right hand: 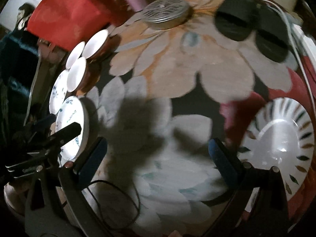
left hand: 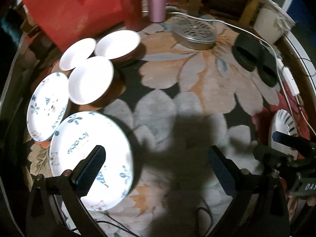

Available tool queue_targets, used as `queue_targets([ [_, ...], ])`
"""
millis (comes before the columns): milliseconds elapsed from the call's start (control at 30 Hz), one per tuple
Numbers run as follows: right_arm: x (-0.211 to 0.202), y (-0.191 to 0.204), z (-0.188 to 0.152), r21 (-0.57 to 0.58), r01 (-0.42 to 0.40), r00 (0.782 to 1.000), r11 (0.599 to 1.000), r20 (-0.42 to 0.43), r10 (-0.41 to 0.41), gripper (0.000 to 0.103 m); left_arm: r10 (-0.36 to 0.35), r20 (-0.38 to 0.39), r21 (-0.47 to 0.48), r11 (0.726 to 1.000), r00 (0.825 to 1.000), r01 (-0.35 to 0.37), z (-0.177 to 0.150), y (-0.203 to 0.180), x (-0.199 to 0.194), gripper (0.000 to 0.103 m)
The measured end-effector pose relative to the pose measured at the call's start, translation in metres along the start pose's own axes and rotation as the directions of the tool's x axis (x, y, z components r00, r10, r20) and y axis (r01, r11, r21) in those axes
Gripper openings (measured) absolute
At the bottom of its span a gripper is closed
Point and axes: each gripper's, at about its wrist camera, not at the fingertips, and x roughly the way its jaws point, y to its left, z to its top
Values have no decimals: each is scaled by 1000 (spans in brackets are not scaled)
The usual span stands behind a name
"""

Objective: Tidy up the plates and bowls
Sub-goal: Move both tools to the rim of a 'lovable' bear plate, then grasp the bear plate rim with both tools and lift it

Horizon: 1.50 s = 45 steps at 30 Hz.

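In the left wrist view my left gripper (left hand: 158, 158) stands wide open above the rug, with nothing between its fingers. Its left finger overlaps a white plate with blue print (left hand: 86, 138). A second blue-print plate (left hand: 47, 106) lies behind it. Three white bowls with brown outsides (left hand: 90, 80) (left hand: 117, 43) (left hand: 77, 53) cluster further back. My right gripper (right hand: 158, 152) is also wide open and holds nothing. A white plate with dark stripes (right hand: 276, 138) lies just right of its right finger. The same blue-print plate (right hand: 73, 118) and bowls (right hand: 76, 75) show at the left.
A floral rug (left hand: 197, 75) covers the floor. At the back are a red cushion (left hand: 79, 6), a pink tumbler (left hand: 156, 0), a round metal lid (left hand: 194, 32) and a wooden chair (left hand: 246, 2). Black slippers (left hand: 250, 53) and a white cable with a power strip (left hand: 290, 79) lie at the right.
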Motion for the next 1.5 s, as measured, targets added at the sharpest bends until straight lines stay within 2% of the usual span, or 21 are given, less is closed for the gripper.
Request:
queue_targets([
  [167,16,30,4,-75,-14,999,997,-32,12,103,11,0,-46,999,1000,-11,-7,30,3,102],
  [300,32,58,6,-146,-24,998,989,-65,14,103,22,-4,-112,993,1000,-22,-21,68,7,102],
  [567,75,124,4,-335,-27,997,942,-76,2,103,56,12,-252,966,998,-51,-53,149,10,102],
  [767,104,142,10,-290,-50,992,956,-127,14,103,46,10,-330,943,999,-40,-66,195,21,101],
  [933,121,148,24,-251,-55,989,966,-149,18,102,-5,-23,-387,922,1000,-4,-74,215,39,90],
  [967,123,149,25,-254,-54,988,966,-152,15,95,-11,-29,-391,920,1000,-1,-75,217,43,89],
  [1000,126,152,26,-263,-50,988,964,-155,9,80,-16,-35,-393,920,999,1,-76,218,46,86],
  [1067,133,157,28,-282,-51,985,958,-173,2,60,-32,-48,-394,919,998,11,-78,221,52,79],
  [1100,136,159,27,-286,-59,983,956,-185,5,54,-41,-51,-396,918,998,17,-78,223,54,67],
  [1133,139,160,27,-289,-65,981,955,-193,9,50,-48,-59,-399,917,997,20,-79,224,57,59],
  [1200,146,165,23,-303,-83,976,949,-216,16,40,-63,-65,-404,914,996,32,-79,227,60,52],
  [1267,151,170,18,-320,-102,968,942,-248,20,32,-102,-58,-403,912,993,71,-78,229,65,33],
  [1300,154,173,14,-344,-77,968,936,-249,-12,29,-110,-62,-401,913,992,77,-78,229,68,25],
  [1433,154,176,10,-383,-51,971,922,-237,-44,25,-140,-30,-418,901,990,115,-78,233,70,25],
  [1500,154,174,11,-373,-52,971,926,-237,-41,21,-143,-34,-407,906,989,118,-78,234,69,24],
])
